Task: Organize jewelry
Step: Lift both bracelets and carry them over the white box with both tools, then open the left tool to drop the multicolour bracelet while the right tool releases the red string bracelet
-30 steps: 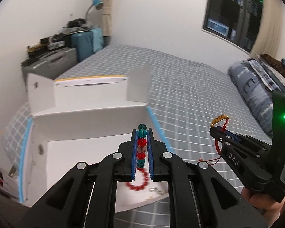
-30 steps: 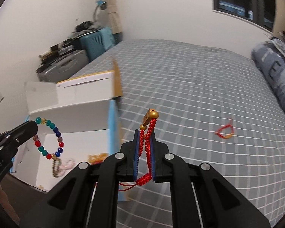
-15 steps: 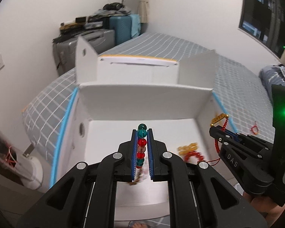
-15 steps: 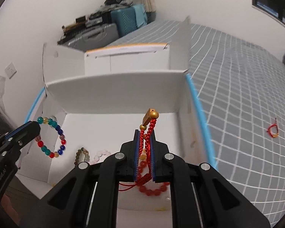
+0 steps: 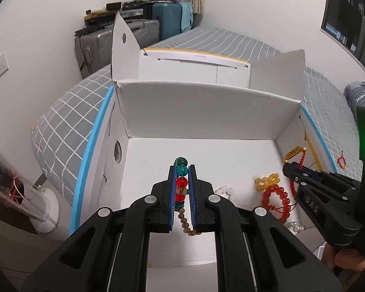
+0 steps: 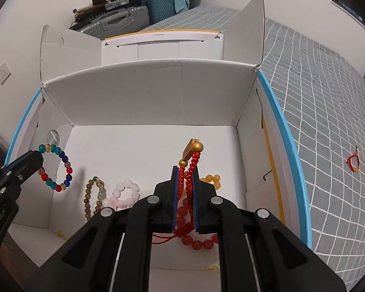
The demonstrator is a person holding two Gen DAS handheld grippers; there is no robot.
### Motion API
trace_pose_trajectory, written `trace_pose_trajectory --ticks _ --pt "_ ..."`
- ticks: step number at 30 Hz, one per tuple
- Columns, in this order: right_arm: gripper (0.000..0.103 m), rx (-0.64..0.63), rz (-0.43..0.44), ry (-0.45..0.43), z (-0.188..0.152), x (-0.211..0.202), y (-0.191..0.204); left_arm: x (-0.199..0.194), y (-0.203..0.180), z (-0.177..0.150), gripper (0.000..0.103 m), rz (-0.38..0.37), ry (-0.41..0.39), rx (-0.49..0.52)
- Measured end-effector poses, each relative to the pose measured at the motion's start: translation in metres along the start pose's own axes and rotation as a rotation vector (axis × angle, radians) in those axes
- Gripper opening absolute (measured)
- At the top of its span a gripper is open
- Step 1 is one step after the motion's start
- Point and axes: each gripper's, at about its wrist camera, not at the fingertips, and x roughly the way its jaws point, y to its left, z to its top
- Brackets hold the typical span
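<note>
A: What has the left gripper (image 5: 182, 170) got?

B: Its jaws are closed tight on a bracelet of round glass beads in teal, red, blue and amber (image 5: 181, 182). In the left wrist view the beads run in a line up between the blue pads, teal ones poking past the tips, so the loop looks edge-on, its long axis along the fingers.

A: And from the other side?

B: The right wrist view shows that same bracelet (image 6: 54, 169) as a full open ring hanging off the left gripper (image 6: 40, 154), over the left part of the open white cardboard box (image 6: 148, 90).

A: The right gripper (image 6: 186, 170)?

B: Also clamped shut, on a red braided cord bracelet with a gold bar charm and gold beads (image 6: 191, 160). The cord stands upright along the fingers, charm uppermost past the tips, loose red ends trailing beneath. The left wrist view shows it (image 5: 296, 152) side-on at the right gripper (image 5: 288, 165), near the box's right wall.

A: Anything on the box floor?

B: A red bead bracelet (image 5: 276, 200), an amber one (image 5: 267, 180), a pale pink one (image 6: 124, 193) and a brown one (image 6: 92, 199). Only the right view shows the pink and brown loops whole. A small red cord piece (image 6: 352, 161) lies apart on the grey checked bedspread (image 6: 328, 112).
</note>
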Motion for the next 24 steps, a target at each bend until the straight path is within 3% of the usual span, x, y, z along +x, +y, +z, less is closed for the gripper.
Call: trace_pose_trajectory --ticks 18,21,22,24 --pt "0.012 -0.02 -0.006 0.029 0.0 0.001 0.007 0.017 0.003 -0.003 0.01 0.021 0.058 -0.001" --pt "0.022 -0.025 -0.003 0.032 0.0 0.001 0.009 0.015 0.003 -0.002 0.015 0.034 0.053 -0.002" --pt "0.026 -0.028 0.003 0.027 0.0 -0.001 0.009 0.013 0.002 -0.001 0.023 0.032 0.054 -0.001" --pt "0.044 -0.031 0.014 0.013 -0.001 -0.005 0.01 0.01 0.002 -0.001 0.037 0.024 0.048 -0.008"
